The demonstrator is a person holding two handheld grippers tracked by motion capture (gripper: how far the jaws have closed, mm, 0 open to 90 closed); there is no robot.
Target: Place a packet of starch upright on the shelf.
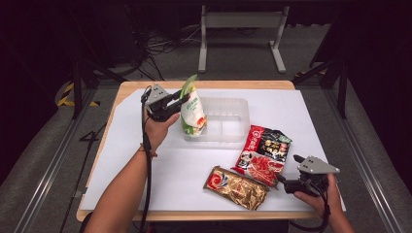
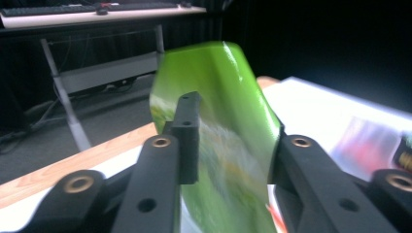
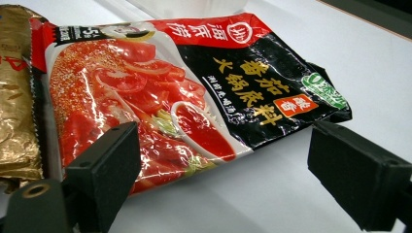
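Clear tray [image 1: 240,109] holds green-white pouch [image 1: 192,114] upright at its left end; left gripper [image 1: 180,100] jaws loosened around the pouch top; right gripper [image 1: 281,180] released beside red sachet [image 1: 262,154], gold packet [image 1: 236,187] alongside.

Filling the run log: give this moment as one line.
left tool: green-white pouch between jaws, at clear tray | right tool: open by red-black sachet

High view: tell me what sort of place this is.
Probably a lab or recording studio, not a home. A white-topped wooden table stands on grey carpet inside dark metal frame rails, loose black cables lie on the floor behind, and a grey-legged desk stands beyond.
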